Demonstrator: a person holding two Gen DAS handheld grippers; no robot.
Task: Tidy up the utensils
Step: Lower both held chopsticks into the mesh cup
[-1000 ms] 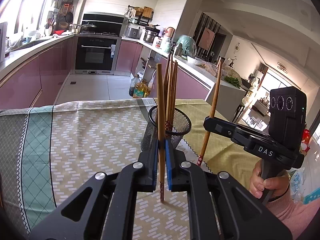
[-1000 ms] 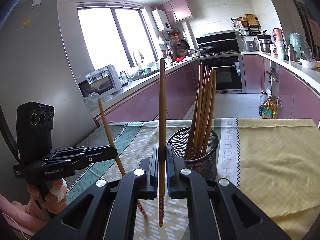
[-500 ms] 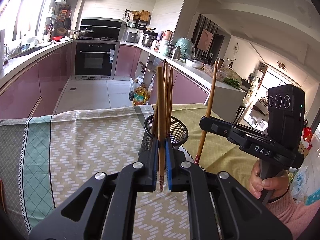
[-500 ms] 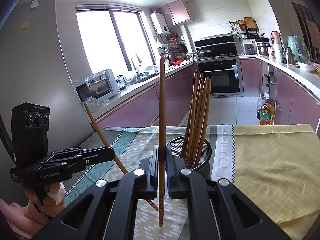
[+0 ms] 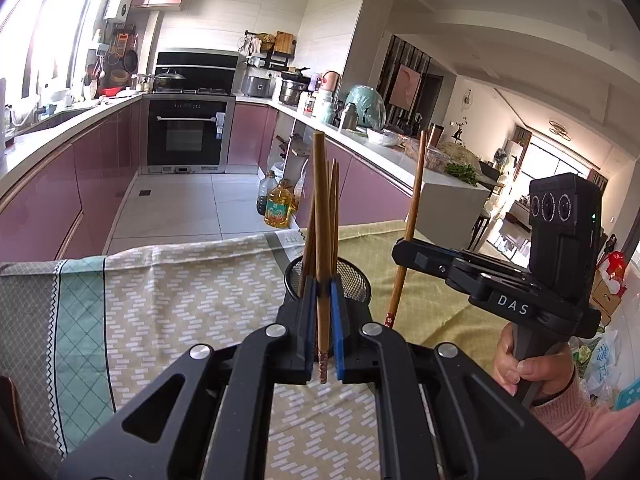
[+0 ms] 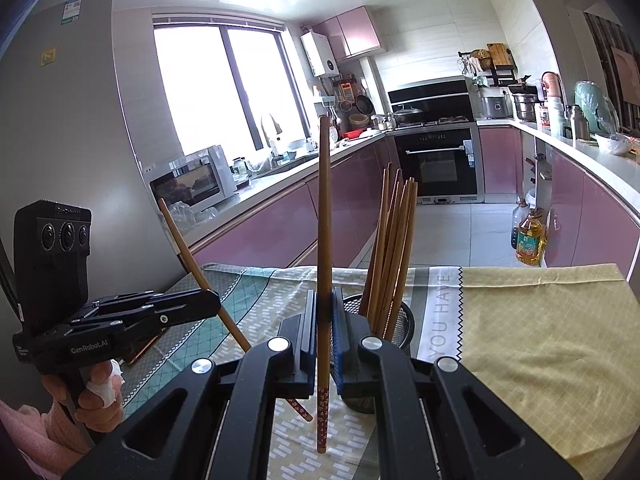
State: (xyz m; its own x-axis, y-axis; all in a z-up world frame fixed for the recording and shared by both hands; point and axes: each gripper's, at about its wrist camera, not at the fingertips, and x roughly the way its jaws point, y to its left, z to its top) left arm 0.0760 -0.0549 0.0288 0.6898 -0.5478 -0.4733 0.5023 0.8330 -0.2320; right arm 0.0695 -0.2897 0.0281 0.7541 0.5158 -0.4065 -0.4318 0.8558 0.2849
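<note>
While each gripper's fingers pinch one upright chopstick, left [image 5: 322,334] and right [image 6: 324,344], the holder [image 6: 402,326] beyond awaits; next, lower tips into it.

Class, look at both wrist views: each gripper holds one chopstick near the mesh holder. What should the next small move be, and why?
Probably carry the left gripper forward until its chopstick hangs above the mesh holder. Both grippers are shut on upright chopsticks clear of the tablecloth, the right gripper on another chopstick, and the holder already contains several.
</note>
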